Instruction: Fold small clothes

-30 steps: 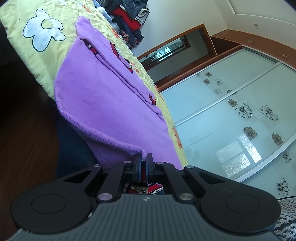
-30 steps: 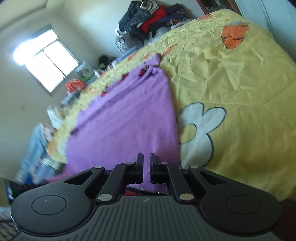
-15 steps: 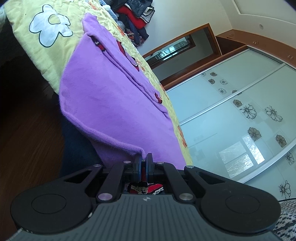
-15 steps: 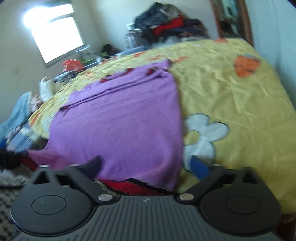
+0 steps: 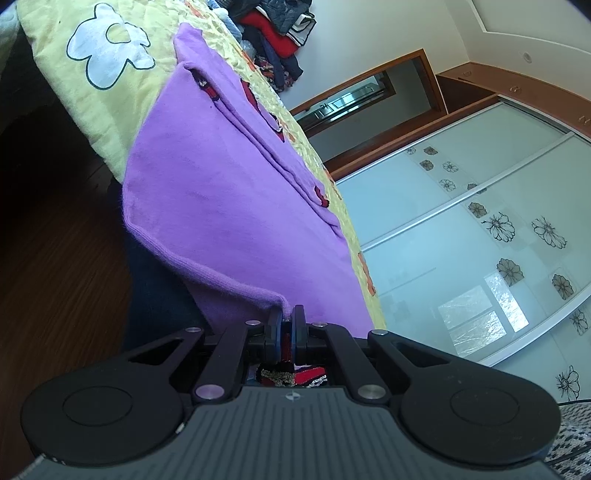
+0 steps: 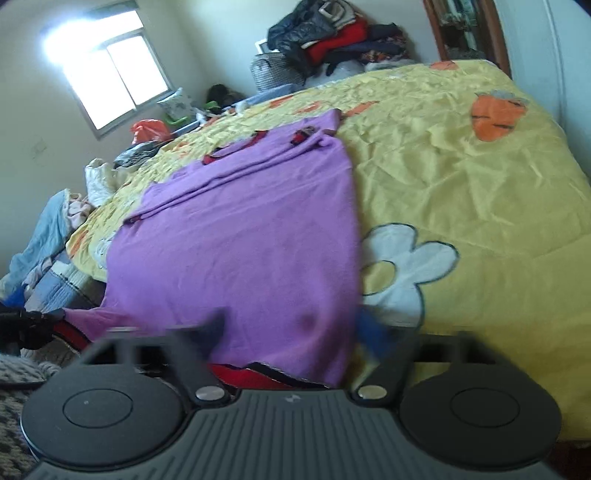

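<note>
Left wrist view shows the left tool [image 5: 286, 325] right up close, pinched tight on a corner of the purple top [image 5: 229, 192]. I think it holds that corner so the cloth stays pulled flat and ready to fold. From the tool, the top runs away across the yellow bed cover [image 5: 110, 122], and part of its near edge hangs off the side of the bed over the dark wood floor [image 5: 55, 277]. Farther off, past the top, a white flower [image 5: 110, 51] is printed on the cover, and a heap of clothes [image 5: 284, 26] sits at the far end.

Right wrist view is blurry near the right tool [image 6: 295, 332]. Its two fingers stand apart, one on each side of the top's near corner [image 6: 314, 354], and they have just been closing in on it. They do not press the cloth yet, so this tool holds nothing. It looks like it wants the other near corner, so both corners can lift together. Beyond it the top lies flat, stretching away toward the window [image 6: 110, 70].
</note>
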{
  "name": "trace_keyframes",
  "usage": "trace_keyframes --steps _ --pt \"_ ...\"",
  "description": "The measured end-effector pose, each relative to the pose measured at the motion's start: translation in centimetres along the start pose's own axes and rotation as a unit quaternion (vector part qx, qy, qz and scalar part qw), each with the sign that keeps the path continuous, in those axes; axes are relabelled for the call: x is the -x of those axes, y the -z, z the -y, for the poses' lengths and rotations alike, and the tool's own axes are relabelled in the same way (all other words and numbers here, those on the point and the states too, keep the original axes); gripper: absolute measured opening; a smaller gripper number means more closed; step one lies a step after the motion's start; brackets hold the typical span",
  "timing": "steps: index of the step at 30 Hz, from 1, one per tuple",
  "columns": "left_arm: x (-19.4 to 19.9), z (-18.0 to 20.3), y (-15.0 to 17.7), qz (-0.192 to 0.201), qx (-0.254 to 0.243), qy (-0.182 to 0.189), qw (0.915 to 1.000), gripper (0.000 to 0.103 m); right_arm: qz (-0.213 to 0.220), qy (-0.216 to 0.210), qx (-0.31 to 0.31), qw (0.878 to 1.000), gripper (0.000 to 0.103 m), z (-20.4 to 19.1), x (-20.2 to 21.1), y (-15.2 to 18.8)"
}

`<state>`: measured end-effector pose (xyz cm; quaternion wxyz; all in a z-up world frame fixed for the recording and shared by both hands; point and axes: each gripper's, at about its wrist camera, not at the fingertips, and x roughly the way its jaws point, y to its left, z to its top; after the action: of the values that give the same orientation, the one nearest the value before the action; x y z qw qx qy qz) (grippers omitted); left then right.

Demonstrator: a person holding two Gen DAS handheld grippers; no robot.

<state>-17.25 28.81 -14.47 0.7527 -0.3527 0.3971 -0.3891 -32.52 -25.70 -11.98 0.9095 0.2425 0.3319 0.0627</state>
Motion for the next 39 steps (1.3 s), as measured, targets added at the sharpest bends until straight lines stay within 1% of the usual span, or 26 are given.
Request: trace_keyframes --steps 2,6,8,12,13,14,17,19,22,24,26,27,29,31,33,35,37,39 --pt "0.0 0.0 0.0 -0.001 0.0 0.0 1.0 0.003 -0.012 -0.013 -0.035 0.999 0.017 1.3 -0.2 0.6" --pt "-0.2 0.0 0.1 -0.002 0.0 0.001 1.0 0.003 -0.003 -0.051 -0.063 0.997 0.017 2.2 -0.1 1.7" --pt "-0.3 0.1 0.1 -0.002 0.0 0.001 1.0 0.003 -0.003 -0.058 -0.063 0.996 0.017 2.3 -0.2 2.0" --pt "-0.5 0.1 0.1 -0.001 0.002 0.004 1.0 0.003 -0.021 -0.071 -0.06 0.995 0.016 2.3 -0.9 2.7" --pt "-0.5 0.1 0.1 -0.001 0.002 0.004 1.0 0.003 -0.019 -0.075 -0.059 0.995 0.009 2.2 -0.9 2.8" --pt "-0.6 0.1 0.1 -0.001 0.002 0.003 1.0 0.003 -0.015 -0.068 -0.052 0.996 0.008 1.9 -0.8 2.8" --pt "-0.7 0.1 0.1 -0.001 0.002 0.004 1.0 0.003 0.005 -0.034 -0.009 0.999 0.008 0.3 -0.3 2.7" --pt "-0.7 0.0 0.1 0.0 0.003 0.004 1.0 0.003 0.015 0.001 0.06 0.998 0.008 -1.8 0.1 2.7" --pt "-0.6 -0.1 0.1 0.002 0.002 0.005 1.0 0.003 0.035 0.038 0.154 0.987 0.008 -4.9 0.7 2.7" --pt "-0.5 0.0 0.1 0.005 0.001 0.007 1.0 0.003 0.046 0.061 0.207 0.975 0.008 -6.5 0.8 2.7" --pt "-0.4 0.2 0.0 0.009 -0.003 0.01 0.9999 0.003 0.054 0.068 0.236 0.968 0.008 -7.5 0.9 2.7" --pt "-0.4 0.3 -0.1 0.012 -0.005 0.014 0.9998 0.003 0.06 0.067 0.244 0.966 0.008 -7.8 1.0 2.6" --pt "-0.3 0.6 -0.3 0.016 -0.01 0.023 0.9996 0.003 0.065 0.054 0.244 0.966 0.008 -8.0 1.1 2.2" --pt "-0.3 1.1 -0.5 0.019 -0.019 0.029 0.9992 0.003 0.081 0.043 0.244 0.965 0.008 -8.2 1.4 1.9" --pt "-0.3 1.5 -0.8 0.021 -0.025 0.033 0.9989 0.003 0.097 0.021 0.242 0.965 0.008 -8.5 1.7 1.5" --pt "-0.3 1.9 -1.0 0.027 -0.032 0.034 0.9985 0.003 0.103 0.003 0.226 0.969 0.008 -8.4 1.5 0.6" --pt "-0.4 2.2 -1.2 0.031 -0.036 0.039 0.9981 0.003 0.112 -0.023 0.193 0.975 0.008 -7.7 1.1 -0.3" --pt "-0.5 2.3 -1.5 0.029 -0.039 0.036 0.9982 0.003 0.112 -0.033 0.179 0.977 0.008 -7.2 0.4 -0.9"
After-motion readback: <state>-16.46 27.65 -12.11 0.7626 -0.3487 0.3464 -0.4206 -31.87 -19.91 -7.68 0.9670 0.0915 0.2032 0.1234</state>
